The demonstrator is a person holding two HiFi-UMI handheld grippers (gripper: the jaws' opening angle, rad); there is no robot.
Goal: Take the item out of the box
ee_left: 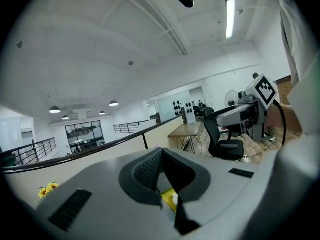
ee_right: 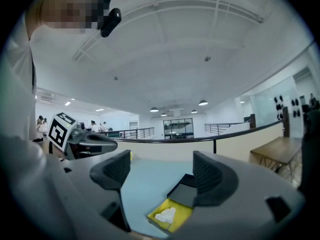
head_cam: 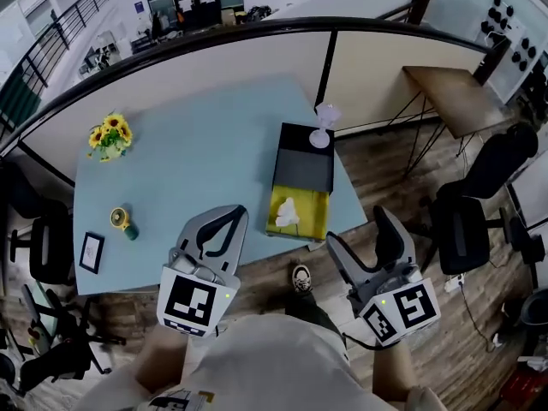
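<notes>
An open box (head_cam: 310, 222) with a yellow inside lies at the near right edge of the light blue table (head_cam: 197, 152). A white crumpled item (head_cam: 287, 212) rests in it, and its dark lid part (head_cam: 304, 157) extends away from me. In the right gripper view the box (ee_right: 181, 213) and the white item (ee_right: 164, 215) show low between the jaws. My left gripper (head_cam: 235, 217) hovers over the table edge just left of the box, jaws together and empty. My right gripper (head_cam: 364, 240) stands open, empty, off the table to the box's right.
A clear glass piece (head_cam: 323, 125) stands at the lid's far end. Yellow flowers (head_cam: 110, 135), a small yellow-green object (head_cam: 122, 219) and a small frame (head_cam: 91, 252) sit at the table's left. Office chairs (head_cam: 475, 204) and a wooden side table (head_cam: 458, 97) stand to the right, beyond the curved partition (head_cam: 257, 54).
</notes>
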